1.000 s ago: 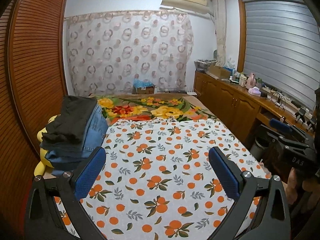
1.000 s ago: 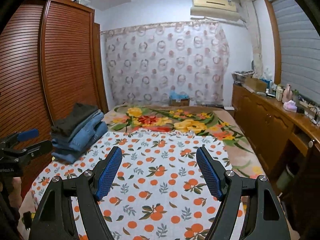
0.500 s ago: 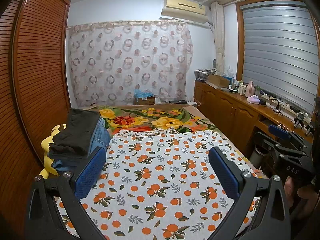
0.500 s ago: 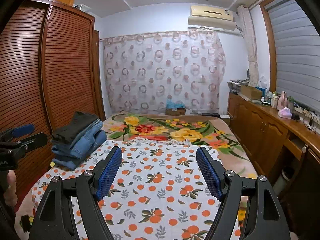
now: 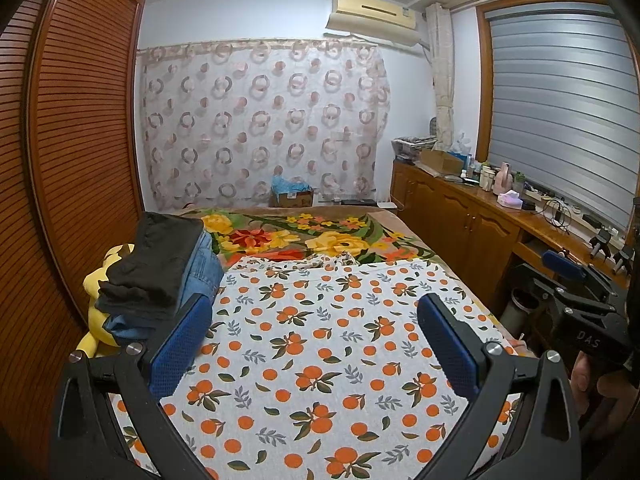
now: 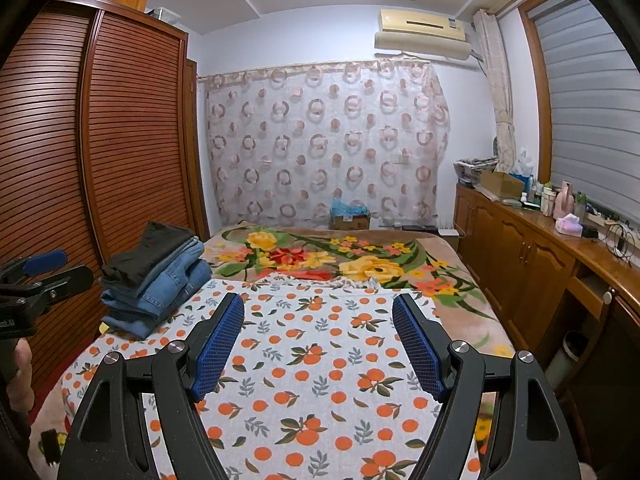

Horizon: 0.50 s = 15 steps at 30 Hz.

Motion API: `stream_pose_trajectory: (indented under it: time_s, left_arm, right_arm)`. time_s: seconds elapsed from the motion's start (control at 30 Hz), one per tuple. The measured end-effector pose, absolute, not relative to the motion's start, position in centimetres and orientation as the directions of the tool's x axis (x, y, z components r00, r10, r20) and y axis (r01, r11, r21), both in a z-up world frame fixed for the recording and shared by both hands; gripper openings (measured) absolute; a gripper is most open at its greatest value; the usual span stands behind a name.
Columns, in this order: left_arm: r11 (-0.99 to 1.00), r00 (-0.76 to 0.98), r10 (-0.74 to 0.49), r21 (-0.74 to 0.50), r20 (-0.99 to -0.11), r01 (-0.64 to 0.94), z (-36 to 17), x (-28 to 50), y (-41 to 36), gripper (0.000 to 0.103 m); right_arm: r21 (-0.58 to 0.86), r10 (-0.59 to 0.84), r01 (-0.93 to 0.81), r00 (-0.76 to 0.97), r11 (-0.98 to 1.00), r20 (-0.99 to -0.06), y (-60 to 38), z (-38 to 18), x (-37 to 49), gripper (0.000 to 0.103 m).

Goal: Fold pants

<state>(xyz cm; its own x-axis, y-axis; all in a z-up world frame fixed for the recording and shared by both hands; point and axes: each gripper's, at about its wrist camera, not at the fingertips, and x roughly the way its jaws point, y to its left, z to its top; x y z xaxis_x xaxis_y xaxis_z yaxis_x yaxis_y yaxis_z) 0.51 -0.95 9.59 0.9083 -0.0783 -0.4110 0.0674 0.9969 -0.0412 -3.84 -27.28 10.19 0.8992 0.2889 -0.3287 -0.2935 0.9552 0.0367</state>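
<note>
Both grippers, left (image 5: 314, 340) and right (image 6: 318, 344), held jaws apart and empty; the stack (image 6: 154, 276) left of them risked toppling if snagged.

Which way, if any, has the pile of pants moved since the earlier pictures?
No. The pile of pants still lies on the same far corner of the orange-print sheet, beside the wardrobe.

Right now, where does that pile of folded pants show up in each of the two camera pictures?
Left wrist view: the pants pile sits at the left, just beyond the left claw's left finger, on the bed's edge by the wardrobe.
Right wrist view: the pile is left of centre, farther off.
Shared landmark: the air conditioner high on the far wall.
</note>
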Motion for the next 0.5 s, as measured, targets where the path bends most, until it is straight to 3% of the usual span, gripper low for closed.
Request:
stream_pose_trajectory:
  time_s: [0.5]
  left_arm:
    - [0.997,0.909,-0.078,-0.042,-0.41,0.067,9.67,0.54,-0.82,0.103]
  right_arm:
    - [0.034,0.296,-0.302,0.899,0.953,-0.324,-27.41,10.17,-3.67,0.079]
